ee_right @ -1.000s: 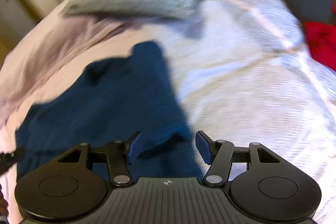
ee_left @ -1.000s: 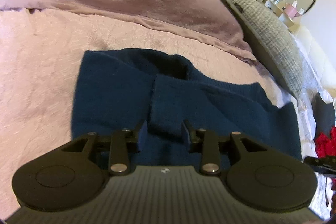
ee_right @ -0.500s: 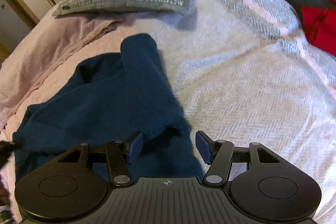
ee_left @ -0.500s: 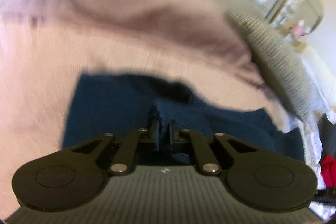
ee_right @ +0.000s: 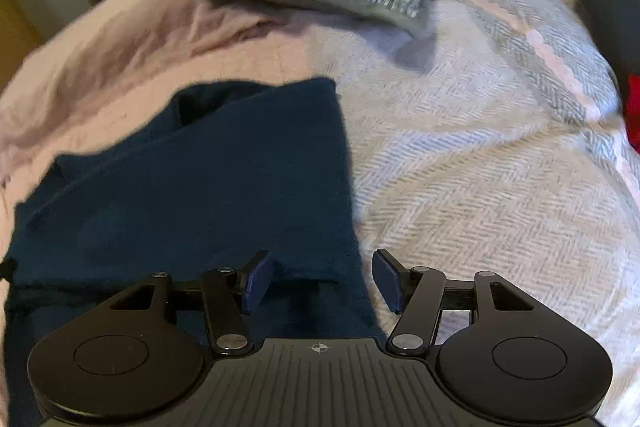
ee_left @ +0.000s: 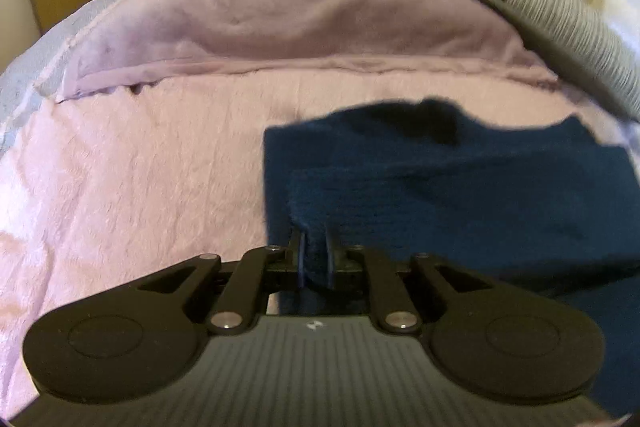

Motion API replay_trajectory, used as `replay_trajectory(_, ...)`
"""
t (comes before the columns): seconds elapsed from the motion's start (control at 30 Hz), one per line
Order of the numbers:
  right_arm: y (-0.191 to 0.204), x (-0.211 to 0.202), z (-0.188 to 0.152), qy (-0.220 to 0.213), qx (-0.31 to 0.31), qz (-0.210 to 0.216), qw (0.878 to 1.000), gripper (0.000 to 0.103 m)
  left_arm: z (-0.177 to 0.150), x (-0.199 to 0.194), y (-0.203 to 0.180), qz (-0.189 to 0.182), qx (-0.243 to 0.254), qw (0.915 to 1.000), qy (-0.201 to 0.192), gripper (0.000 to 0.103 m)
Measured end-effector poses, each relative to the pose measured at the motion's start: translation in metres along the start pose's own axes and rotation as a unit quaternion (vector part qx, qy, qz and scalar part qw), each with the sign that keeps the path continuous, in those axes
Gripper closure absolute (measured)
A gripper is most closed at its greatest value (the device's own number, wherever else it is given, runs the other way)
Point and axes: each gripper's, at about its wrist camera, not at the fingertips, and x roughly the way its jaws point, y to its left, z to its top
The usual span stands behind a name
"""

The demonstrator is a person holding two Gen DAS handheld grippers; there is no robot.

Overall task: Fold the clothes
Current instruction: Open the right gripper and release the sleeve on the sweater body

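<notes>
Left wrist view: the left gripper (ee_left: 314,254) is seen drawn nearly together, a fold of the navy sweater (ee_left: 460,195) pinched between its fingers. The sweater is spread on the pink bedspread (ee_left: 140,179), short of the mauve blanket (ee_left: 280,23) and beside the grey pillow (ee_left: 560,23); part of it is already doubled over itself. In the right wrist view the right gripper (ee_right: 320,281) is held wide apart, with the near right edge of the sweater (ee_right: 192,195) lying between its fingers but not clamped.

Several risks may be judged from this arrangement. Only a small bunch of knit is held on the left, so it could slip free if pulled sharply. Because the right edge is unheld, a one-sided lift would probably drag the garment askew, and the doubled layer could be undone or wrinkled. The soft, uneven bedding offers little resistance, so the whole sweater may slide rather than crease. Dark and red garments (ee_right: 632,107) at the far right are well apart and unlikely to be disturbed.
</notes>
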Motion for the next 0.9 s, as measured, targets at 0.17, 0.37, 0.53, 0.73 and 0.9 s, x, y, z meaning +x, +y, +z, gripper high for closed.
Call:
replay_trajectory(0.17,-0.006,-0.011,0.006,-0.024,-0.006,0.014,1.000,0.044,0.009,-0.032,0.011,0.030,-0.015,0.9989,-0.031,0.092)
replay_trajectory(0.37,-0.001,0.002,0.001,-0.022,-0.040,0.044,0.998,0.044,0.009,-0.022,-0.024,-0.016,0.037,0.9992,-0.003,0.085)
replay_trajectory(0.53,-0.004,0.008,-0.009,0.005,-0.043,0.032,0.999,0.044,-0.007,-0.027,-0.037,0.016,0.040,0.9990,0.009,0.084)
replay_trajectory(0.73,-0.020,-0.028,-0.007,-0.015,-0.019,0.007,1.000,0.044,-0.010,-0.098,-0.027,0.053,0.069,0.9961,-0.015,0.084)
replay_trajectory(0.9,-0.020,-0.073,-0.024,-0.033,0.007,0.011,0.999,0.044,-0.026,-0.147,-0.021,0.061,0.054,0.9966,-0.012,0.084)
